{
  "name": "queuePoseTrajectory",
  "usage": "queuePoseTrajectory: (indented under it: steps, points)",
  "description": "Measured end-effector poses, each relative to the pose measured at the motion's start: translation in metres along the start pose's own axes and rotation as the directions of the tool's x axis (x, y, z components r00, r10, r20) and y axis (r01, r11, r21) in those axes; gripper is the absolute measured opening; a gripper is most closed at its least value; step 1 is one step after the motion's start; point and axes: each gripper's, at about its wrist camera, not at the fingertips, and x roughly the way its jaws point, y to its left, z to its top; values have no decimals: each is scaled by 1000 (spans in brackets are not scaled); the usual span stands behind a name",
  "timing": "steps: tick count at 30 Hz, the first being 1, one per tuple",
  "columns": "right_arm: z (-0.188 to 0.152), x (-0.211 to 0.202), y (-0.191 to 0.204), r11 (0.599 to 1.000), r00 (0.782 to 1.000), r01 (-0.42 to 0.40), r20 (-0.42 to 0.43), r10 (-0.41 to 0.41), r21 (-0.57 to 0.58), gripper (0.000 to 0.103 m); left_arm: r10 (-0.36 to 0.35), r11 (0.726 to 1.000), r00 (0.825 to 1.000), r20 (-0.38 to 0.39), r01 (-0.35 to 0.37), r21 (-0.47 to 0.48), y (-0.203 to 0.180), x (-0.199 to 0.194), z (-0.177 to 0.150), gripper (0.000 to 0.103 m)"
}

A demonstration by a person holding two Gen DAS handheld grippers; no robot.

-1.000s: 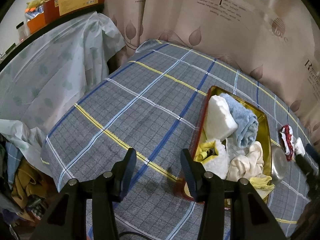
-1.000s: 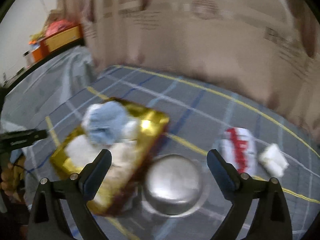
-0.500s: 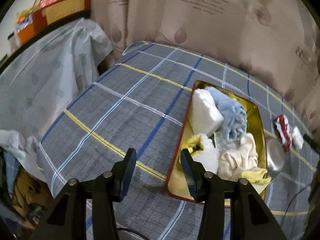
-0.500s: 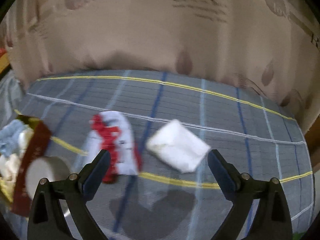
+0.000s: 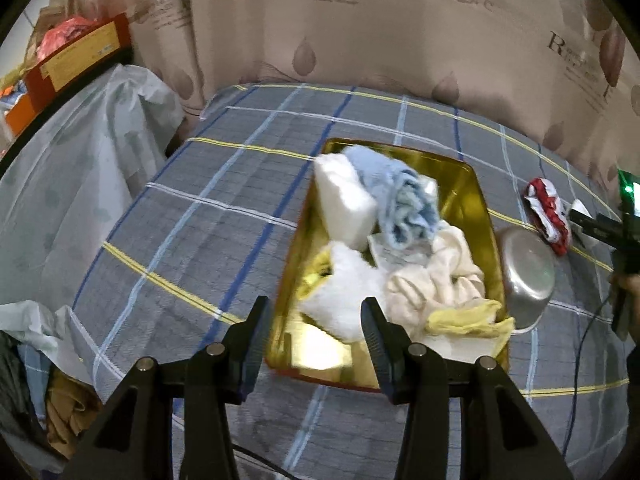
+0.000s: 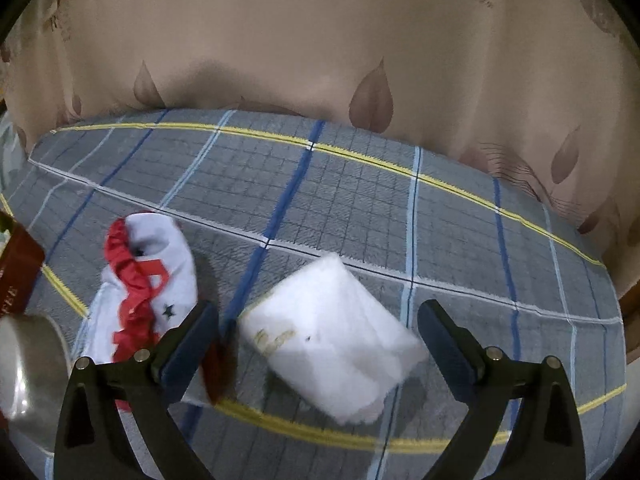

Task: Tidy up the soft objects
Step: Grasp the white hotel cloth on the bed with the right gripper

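Observation:
A gold tray [image 5: 476, 196] lies on the plaid cloth and holds a white sponge block [image 5: 344, 204], a rolled blue towel [image 5: 404, 204], cream cloths [image 5: 436, 280] and a yellow cloth [image 5: 472, 320]. My left gripper [image 5: 316, 332] is open and empty above the tray's near edge. My right gripper [image 6: 316, 344] is open, its fingers on either side of a folded white cloth [image 6: 332, 336] on the table. A red-and-white cloth [image 6: 144, 288] lies just left of it; it also shows in the left wrist view [image 5: 548, 212].
An upturned steel bowl [image 5: 524, 276] rests by the tray's right side, also at the left edge of the right wrist view [image 6: 28, 364]. A beige curtain [image 6: 320, 48] backs the table. A covered shelf [image 5: 80, 152] and clothes [image 5: 60, 412] stand left.
My right gripper has swung right from the tray and bowl and closed in on the white cloth. My left gripper has shifted right, over the tray's near edge.

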Motion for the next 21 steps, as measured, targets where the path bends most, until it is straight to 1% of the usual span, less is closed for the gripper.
queuePoseTrajectory:
  steps: [3,6,8,9,11,13,15,17,19,21]
  points:
    - [-1,13,0,1000,1000,7,-14,-7,-13,99,-16,1000,1000,-11,16,13,-9,2,3,47]
    - [-3,23,-3,1000,1000,14,-28,-14,-14,99,-12,999,1000,-17,12,31,-19,5,6,47]
    - [-4,26,-8,1000,1000,-17,-23,17,10,98,-11,999,1000,-19,12,48,-27,7,9,47]
    - [-4,27,-10,999,999,-24,-24,25,21,95,-13,999,1000,-18,14,53,-31,7,10,47]
    - [-4,25,-14,999,999,-36,-14,36,31,86,-18,998,1000,-17,19,62,-39,9,13,47]
    - [-6,23,-14,998,998,-54,-7,54,30,73,-29,996,999,-22,31,79,-50,12,16,47]
    - [-7,21,-14,998,998,-65,-1,65,27,64,-35,994,999,-27,38,101,-61,14,19,47]
    - [-9,17,-13,997,998,-67,5,67,23,60,-40,991,999,-27,43,127,-73,16,21,47]
    - [-13,13,-13,998,998,-63,9,63,24,53,-51,988,998,-25,54,144,-83,17,22,47]
    - [-17,8,-14,997,998,-67,15,66,35,49,-65,985,997,-29,69,157,-93,18,24,47]
